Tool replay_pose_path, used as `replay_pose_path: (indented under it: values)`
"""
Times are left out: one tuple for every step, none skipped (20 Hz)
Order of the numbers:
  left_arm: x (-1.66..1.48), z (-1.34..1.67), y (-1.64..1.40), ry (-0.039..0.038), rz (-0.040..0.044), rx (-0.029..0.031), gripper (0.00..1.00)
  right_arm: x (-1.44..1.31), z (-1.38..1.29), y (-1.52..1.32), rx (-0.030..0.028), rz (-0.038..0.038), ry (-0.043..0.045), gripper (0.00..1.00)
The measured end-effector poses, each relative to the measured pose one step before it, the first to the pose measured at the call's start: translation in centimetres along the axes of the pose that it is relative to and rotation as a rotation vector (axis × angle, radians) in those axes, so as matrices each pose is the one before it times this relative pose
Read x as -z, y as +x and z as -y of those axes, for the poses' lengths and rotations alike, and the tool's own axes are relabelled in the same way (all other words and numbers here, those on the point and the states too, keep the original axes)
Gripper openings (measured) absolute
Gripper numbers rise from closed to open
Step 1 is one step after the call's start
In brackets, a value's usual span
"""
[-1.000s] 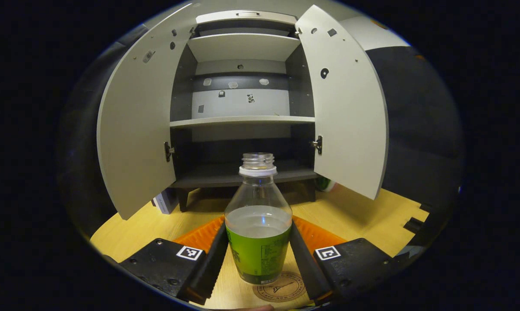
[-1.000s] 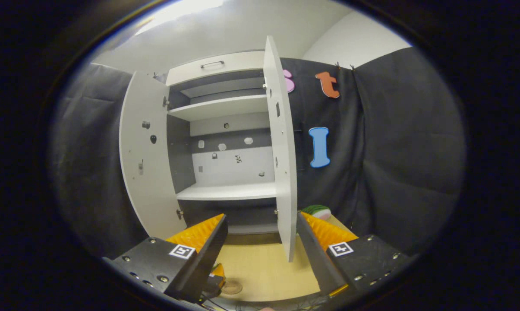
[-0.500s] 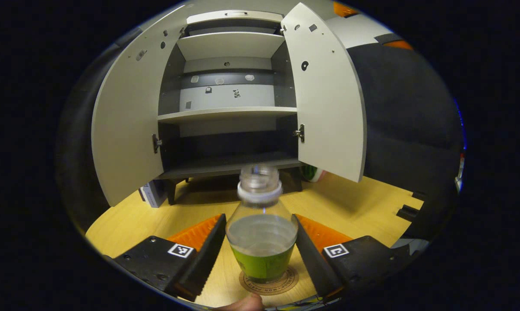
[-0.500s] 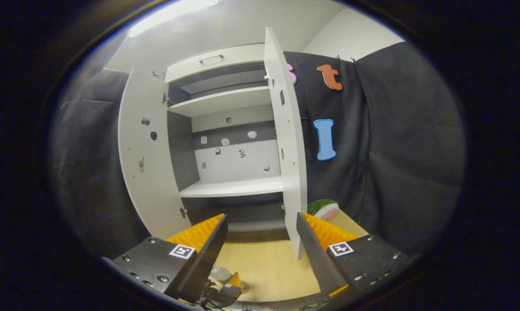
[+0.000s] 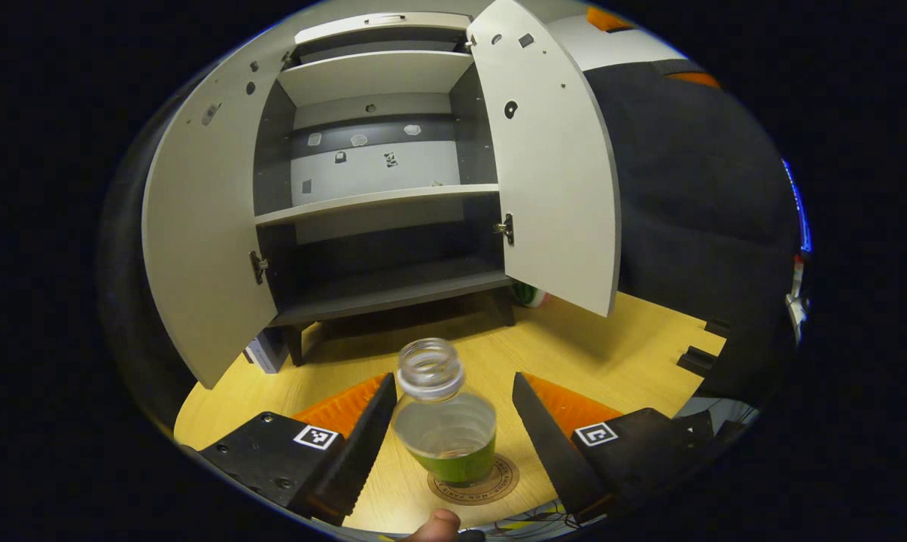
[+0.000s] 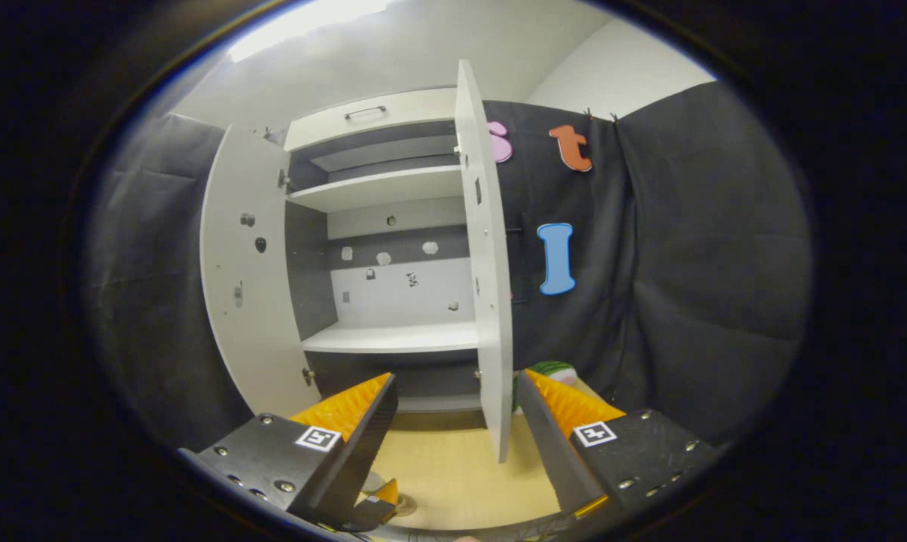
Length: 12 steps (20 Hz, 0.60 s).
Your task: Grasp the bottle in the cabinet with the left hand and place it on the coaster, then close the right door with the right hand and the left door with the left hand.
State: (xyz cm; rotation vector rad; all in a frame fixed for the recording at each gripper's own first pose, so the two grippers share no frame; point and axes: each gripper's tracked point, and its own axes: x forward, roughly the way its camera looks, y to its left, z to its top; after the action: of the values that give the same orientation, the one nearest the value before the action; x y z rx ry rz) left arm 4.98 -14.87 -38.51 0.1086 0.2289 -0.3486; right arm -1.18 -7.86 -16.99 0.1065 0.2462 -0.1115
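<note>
I am looking along my left gripper [image 5: 447, 421] and its jaws are standing apart, released, with the bottle [image 5: 444, 421] upright between them on the coaster [image 5: 474, 482]. Daylight shows on the right side of the bottle; on the left the finger looks very near the glass, and I cannot say for sure that it is clear. The bottle has no cap and is holding liquid, so the near risk is mine: if I am lifting or swinging the left gripper away while a finger is brushing it, the bottle could tip or slide off the coaster and spill over the wooden table [image 5: 611, 354].

My right gripper [image 6: 457, 421] is also standing open and holding nothing. It is looking almost edge-on at the right door [image 6: 487, 301], whose free edge is lining up between the fingers but farther off, not touching them, I judge. Pushing that thin edge head-on could let the fingers slip past it; I am wanting contact on the broad outer face instead, and a slow swing so the door is not bouncing back.

Farther off, the cabinet [image 5: 378, 196] is standing open with bare shelves, and the left door [image 5: 197, 241] is splayed wide. A striped green thing [image 6: 547, 370] is lying by the cabinet's right foot, close to the right door's swing.
</note>
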Motion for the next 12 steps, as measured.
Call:
replay_pose_path:
  values:
    - [-0.977, -0.051, -0.213, -0.00196, 0.00401, 0.00368, 0.99, -0.25, 0.303, 0.131, 0.00566, 0.00322, -0.0047, 0.96]
    - [-0.831, -0.1, -0.175, -0.00567, 0.00679, 0.00443, 0.99, -0.429, 0.107, -0.003, 0.0001, 0.00577, 0.00082, 0.96]
    - [-1.036, 0.067, -0.139, -0.00831, 0.00574, 0.00898, 0.99, -0.454, 0.114, 0.071, -0.00037, 0.00659, 0.00201, 0.97]
    - [-0.856, 0.143, -0.068, -0.0087, 0.00034, 0.01204, 0.99, -0.409, 0.257, 0.077, 0.00149, 0.00735, 0.00092, 0.96]
    - [-1.073, 0.193, -0.131, -0.00757, 0.00169, 0.01726, 0.98, -0.445, 0.218, 0.181, 0.00271, 0.00651, -0.00177, 0.96]
    - [-1.455, 0.041, -0.292, -0.01227, 0.00853, 0.01238, 0.99, -0.372, 0.327, 0.084, 0.00691, 0.00533, -0.00472, 0.96]
    - [-1.825, -0.016, -0.395, -0.02295, 0.02167, 0.00954, 0.99, -0.501, 0.387, 0.144, 0.00779, 0.0079, -0.00434, 0.96]
    - [-1.947, -0.098, -0.416, -0.02443, 0.02904, 0.00764, 0.99, -0.606, 0.197, 0.103, -0.00114, 0.01436, -0.00326, 0.96]
    - [-2.339, -0.165, -0.204, -0.02248, 0.0272, 0.00516, 0.99, -0.864, 0.232, 0.193, -0.00022, 0.01774, -0.00037, 0.96]
    - [-1.905, -0.151, -0.167, -0.01345, 0.02103, 0.00496, 0.98, -0.681, 0.41, 0.357, 0.00438, 0.01843, 0.00426, 0.96]
    - [-1.995, -0.263, -0.259, -0.00479, 0.01899, -0.0055, 0.98, -0.647, 0.414, 0.239, 0.00229, 0.01135, 0.00447, 0.96]
    - [-2.073, -0.356, -0.381, -0.00064, 0.02512, -0.00694, 0.98, -0.331, 0.525, 0.325, 0.00836, 0.00631, 0.00537, 0.97]
